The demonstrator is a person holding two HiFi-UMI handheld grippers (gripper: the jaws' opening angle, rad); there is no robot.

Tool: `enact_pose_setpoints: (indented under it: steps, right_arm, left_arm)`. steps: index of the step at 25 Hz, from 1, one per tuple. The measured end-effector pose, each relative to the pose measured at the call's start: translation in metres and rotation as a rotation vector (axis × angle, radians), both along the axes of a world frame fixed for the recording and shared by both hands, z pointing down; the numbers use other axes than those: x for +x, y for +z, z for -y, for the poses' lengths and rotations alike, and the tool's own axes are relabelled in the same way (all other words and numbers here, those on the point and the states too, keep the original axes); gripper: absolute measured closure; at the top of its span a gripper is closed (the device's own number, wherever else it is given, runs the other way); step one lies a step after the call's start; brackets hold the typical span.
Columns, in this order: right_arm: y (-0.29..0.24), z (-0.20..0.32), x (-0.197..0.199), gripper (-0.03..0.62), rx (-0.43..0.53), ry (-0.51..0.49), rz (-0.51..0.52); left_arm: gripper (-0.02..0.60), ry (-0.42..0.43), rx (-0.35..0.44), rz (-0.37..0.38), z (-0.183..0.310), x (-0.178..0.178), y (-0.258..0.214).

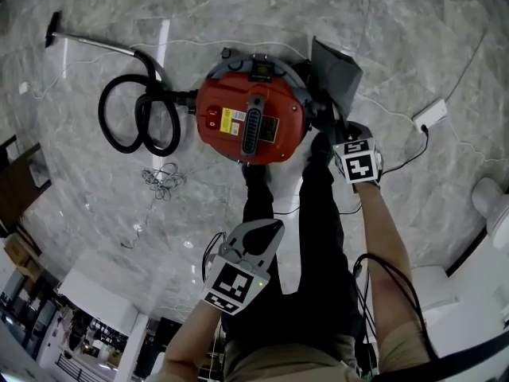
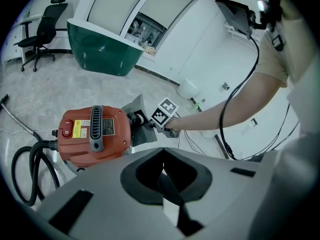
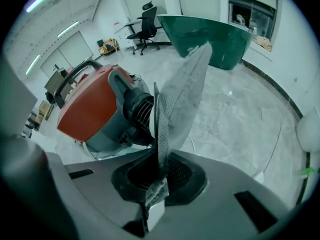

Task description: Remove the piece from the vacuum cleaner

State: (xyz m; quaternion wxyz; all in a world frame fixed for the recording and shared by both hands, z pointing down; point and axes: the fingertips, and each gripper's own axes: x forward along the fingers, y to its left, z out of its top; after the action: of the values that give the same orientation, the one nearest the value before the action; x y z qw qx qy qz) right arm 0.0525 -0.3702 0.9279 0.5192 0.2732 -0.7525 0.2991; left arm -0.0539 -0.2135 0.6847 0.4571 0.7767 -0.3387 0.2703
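The right tongs point(image 3: 159, 176) are pinched tight on the piece point(image 3: 176, 96), a thin grey perforated sheet. Its lower edge is clamped between the pads. From there it rises straight ahead of the tips.

In the right gripper view the sheet stands edge-on. Its long axis runs forward along the jaws and leans a little to the right at the top, where it fans out wider. The vacuum point(image 3: 92, 106) lies just left of the sheet, with its black ribbed collar point(image 3: 137, 109) close against the sheet's edge. Whether the two touch cannot be told.

In the head view the piece point(image 1: 336, 68) spreads out beyond the right tongs point(image 1: 324, 124), pointing away from the person. It sits beside the vacuum point(image 1: 250, 118) on the side nearest those tongs.

The left tongs point(image 1: 269, 231) hang well back from the piece, near the person's legs, with the tips aimed toward the vacuum. In the left gripper view the left tongs point(image 2: 167, 176) are pressed together with nothing between them. The piece point(image 2: 134, 106) and the vacuum point(image 2: 92, 131) lie far ahead of them, the piece to the right of the vacuum.
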Motion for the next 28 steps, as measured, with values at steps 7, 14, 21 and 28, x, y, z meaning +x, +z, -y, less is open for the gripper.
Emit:
enact_pose_setpoints:
  steps: [7,14,21,28]
  right_arm:
    - [0.002,0.004,0.003,0.572,0.050,-0.103,-0.038]
    - [0.004,0.006,0.005,0.574,0.046,-0.086,-0.041]
    - [0.006,0.008,0.006,0.574,0.021,-0.045,-0.043]
    - [0.011,0.013,0.011,0.574,-0.040,0.020,-0.041]
  left_arm:
    - [0.577,-0.008,-0.001,0.011,-0.002,-0.004,0.001]
    - [0.577,-0.007,0.001,0.003,-0.005,0.004,0.001]
    - [0.577,0.014,0.027,0.008,0.005,0.008,0.007]
    - [0.577,0.005,0.052,0.016,0.018,0.009,0.010]
